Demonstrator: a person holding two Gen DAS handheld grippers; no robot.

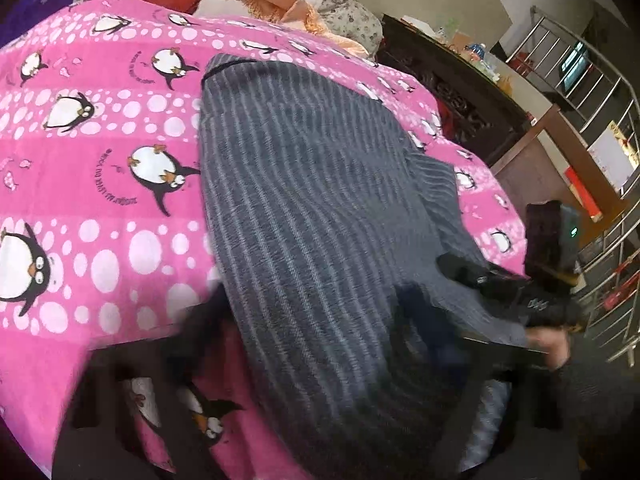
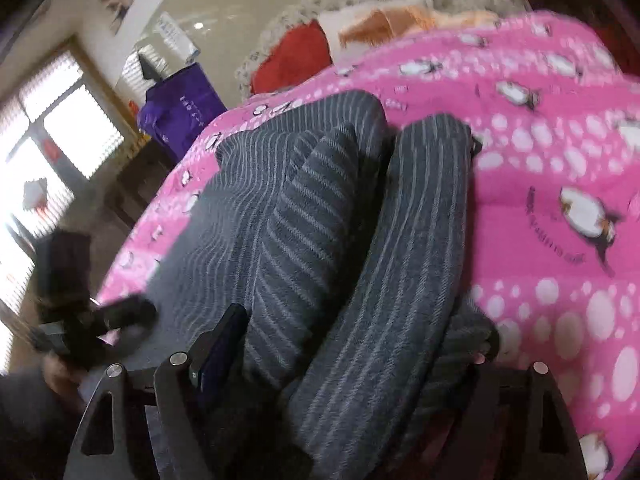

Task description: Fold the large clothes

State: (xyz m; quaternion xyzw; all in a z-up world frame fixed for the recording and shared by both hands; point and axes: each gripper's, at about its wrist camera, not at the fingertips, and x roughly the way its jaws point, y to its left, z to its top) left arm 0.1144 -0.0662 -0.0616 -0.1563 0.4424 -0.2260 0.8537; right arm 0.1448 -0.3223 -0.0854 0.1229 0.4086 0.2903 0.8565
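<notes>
Left wrist view. A grey striped garment (image 1: 304, 200) lies lengthwise on a pink penguin-print blanket (image 1: 100, 152) covering the bed. The cloth runs from the far end, where a dark trimmed edge shows, down to the near bottom of the frame. The left gripper (image 1: 304, 392) is heavily blurred at the bottom edge; its dark fingers sit either side of the near part of the garment, but whether the jaws pinch the fabric or stand apart I cannot tell. At the right, the right gripper (image 1: 500, 284) is at the garment's right edge, with a hand (image 1: 548, 344) below it; its jaw state is not readable here. Beyond the blanket: pillows (image 1: 320, 4), a dark wooden cabinet (image 1: 452, 92), a metal railing (image 1: 592, 80).

Right wrist view. The garment (image 2: 320, 220) lies in thick rolled folds, one long fold running up the middle and another bunched just left of it, all on the pink blanket (image 2: 540, 152). The right gripper (image 2: 340, 360) has its fingers wide apart on either side of the near fold, and cloth fills the gap between them; whether it is clamped I cannot tell. The left gripper (image 2: 116, 320), blurred, is at the garment's left edge. A purple bag (image 2: 180, 108) and a bright window (image 2: 52, 132) sit behind.
</notes>
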